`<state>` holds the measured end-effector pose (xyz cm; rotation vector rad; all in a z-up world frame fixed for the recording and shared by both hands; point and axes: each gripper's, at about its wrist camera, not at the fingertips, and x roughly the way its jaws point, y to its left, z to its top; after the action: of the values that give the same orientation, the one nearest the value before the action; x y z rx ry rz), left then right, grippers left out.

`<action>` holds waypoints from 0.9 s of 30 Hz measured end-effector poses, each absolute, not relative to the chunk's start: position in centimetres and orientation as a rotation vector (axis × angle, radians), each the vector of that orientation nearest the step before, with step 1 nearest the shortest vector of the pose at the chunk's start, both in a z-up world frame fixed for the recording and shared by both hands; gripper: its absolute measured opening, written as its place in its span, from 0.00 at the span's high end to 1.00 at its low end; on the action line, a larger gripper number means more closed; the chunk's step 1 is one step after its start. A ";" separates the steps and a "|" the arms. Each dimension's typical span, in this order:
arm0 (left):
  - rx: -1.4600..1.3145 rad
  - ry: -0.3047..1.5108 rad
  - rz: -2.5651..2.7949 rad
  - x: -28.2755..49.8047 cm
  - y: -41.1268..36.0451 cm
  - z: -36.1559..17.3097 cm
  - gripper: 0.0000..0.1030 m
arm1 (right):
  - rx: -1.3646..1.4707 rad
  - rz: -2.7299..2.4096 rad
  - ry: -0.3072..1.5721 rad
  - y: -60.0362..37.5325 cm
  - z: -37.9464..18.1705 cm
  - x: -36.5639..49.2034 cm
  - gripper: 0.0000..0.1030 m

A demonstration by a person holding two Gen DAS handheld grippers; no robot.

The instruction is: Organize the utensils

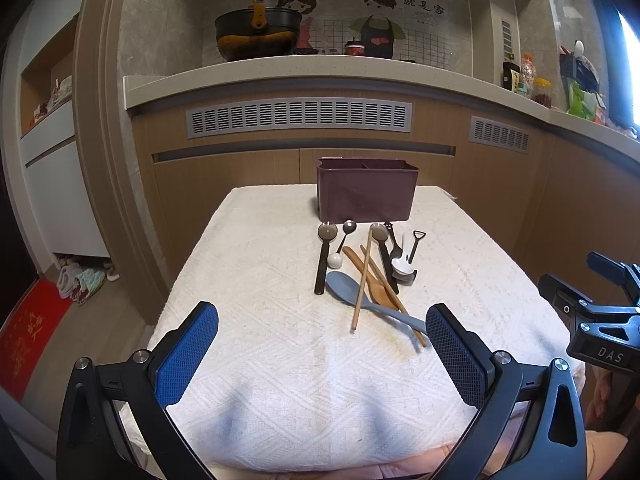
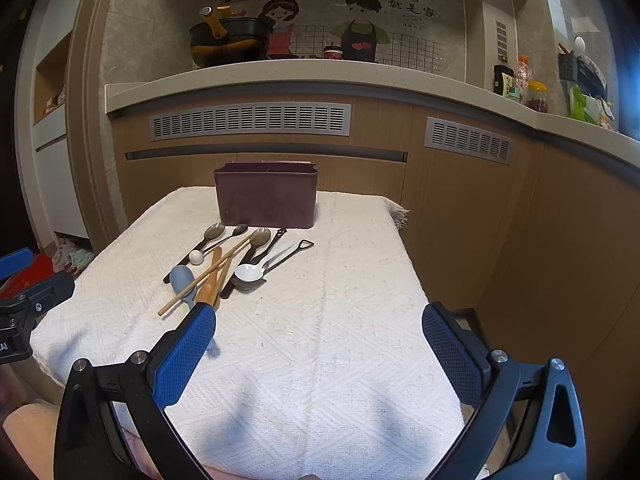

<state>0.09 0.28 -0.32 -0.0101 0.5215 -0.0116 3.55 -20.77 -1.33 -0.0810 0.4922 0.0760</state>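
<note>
**Both grippers wide, utensils waiting in a heap**

Over on the left, the left gripper (image 1: 322,344) hovers above the near part of the white towel (image 1: 256,264), its blue-padded fingers (image 1: 188,356) spread wide with nothing between them. Moving across, here's the pile: a black-handled spoon (image 1: 321,258) lies at the left edge, a small spoon with a white ball end (image 1: 340,248) just beside it. Then the blue-grey spoon (image 1: 352,290), bowl toward the middle, its handle running under a pale chopstick (image 1: 362,280) that crosses the wooden utensils (image 1: 370,276). Right of those sit a white spoon (image 1: 400,265) and a little shovel-handled spoon (image 1: 415,245). Behind the heap stands the maroon utensil holder (image 1: 366,190), upright, at the far edge of the towel, a divider visible inside. And on the right, the right gripper (image 2: 319,346) hangs over the towel too, fingers (image 2: 184,356) parted wide, holding nothing, with the heap just past its left finger.
</note>
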 end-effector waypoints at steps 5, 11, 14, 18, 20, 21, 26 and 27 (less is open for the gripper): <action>-0.011 0.519 -0.015 0.4 0.5 -0.3 0.00 | -0.079 0.074 0.495 -20.7 -1.5 3.6 0.00; -0.011 0.525 -0.015 0.4 0.5 -0.3 0.00 | -0.081 0.075 0.501 -20.8 -1.6 3.7 0.00; -0.010 0.524 -0.014 0.5 0.4 -0.4 0.00 | -0.082 0.074 0.502 -20.8 -1.7 3.7 0.00; -0.011 0.525 -0.013 0.4 0.4 -0.5 0.00 | -0.084 0.072 0.501 -20.8 -1.7 3.7 0.00; -0.010 0.525 -0.014 0.5 0.4 -0.4 0.00 | -0.085 0.071 0.501 -20.7 -1.7 3.6 0.00; -0.010 0.526 -0.014 0.4 0.4 -0.5 0.00 | -0.084 0.072 0.502 -20.7 -1.6 3.7 0.00; -0.012 0.527 -0.015 0.4 0.4 -0.5 0.00 | -0.085 0.070 0.501 -20.7 -1.7 3.6 0.00; -0.013 0.527 -0.016 0.3 0.3 -0.5 0.00 | -0.085 0.071 0.501 -20.7 -1.7 3.6 0.00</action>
<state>0.33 0.34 -0.50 -0.0126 0.5274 -0.0156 3.65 -20.74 -1.65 -0.0851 0.5014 0.0711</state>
